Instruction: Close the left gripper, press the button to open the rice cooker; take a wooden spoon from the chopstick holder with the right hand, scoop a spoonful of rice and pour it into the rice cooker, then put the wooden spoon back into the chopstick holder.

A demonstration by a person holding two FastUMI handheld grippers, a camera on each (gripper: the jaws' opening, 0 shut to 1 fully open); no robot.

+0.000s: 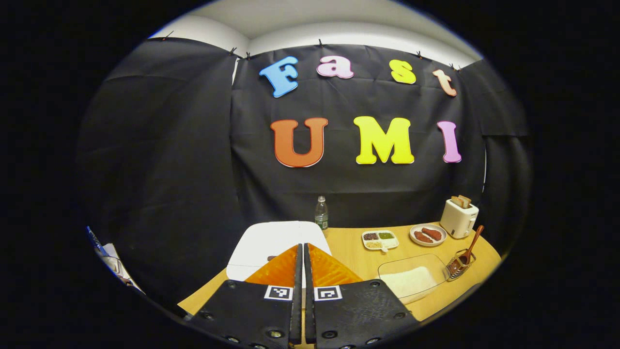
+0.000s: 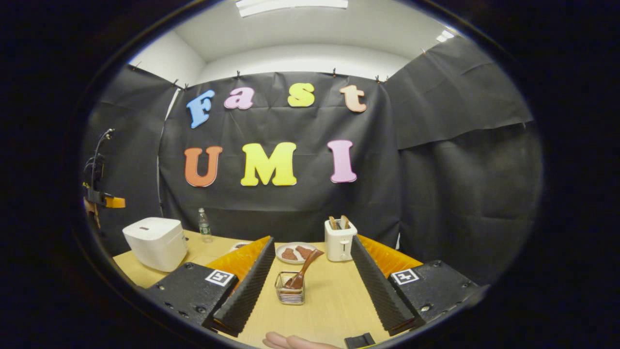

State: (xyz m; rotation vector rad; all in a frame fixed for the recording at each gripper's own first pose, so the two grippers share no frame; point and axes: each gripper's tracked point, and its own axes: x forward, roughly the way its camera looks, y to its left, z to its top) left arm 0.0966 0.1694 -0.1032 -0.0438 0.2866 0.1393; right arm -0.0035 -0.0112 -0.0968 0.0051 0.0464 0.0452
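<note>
Left gripper (image 1: 303, 252): fingers pressed together, holding nothing, aimed at 12 o'clock over the rice cooker (image 1: 271, 247); a blunt tip for its button.
Right gripper (image 2: 310, 264): fingers spread wide, framing the chopstick holder (image 2: 289, 288).
Wooden spoon (image 2: 304, 271): leaning in holder, handle toward 1 o'clock.
Rice tray (image 1: 411, 278): 3 o'clock of cooker.

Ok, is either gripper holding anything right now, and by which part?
Nothing is held. The left gripper is shut with nothing between its fingers; the right gripper is open, and the wooden spoon sits in the chopstick holder.

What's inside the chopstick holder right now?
The chopstick holder holds one wooden spoon, leaning, handle up and out past the rim. Its bowl end and the holder's bottom are hidden behind the wire walls.
</note>
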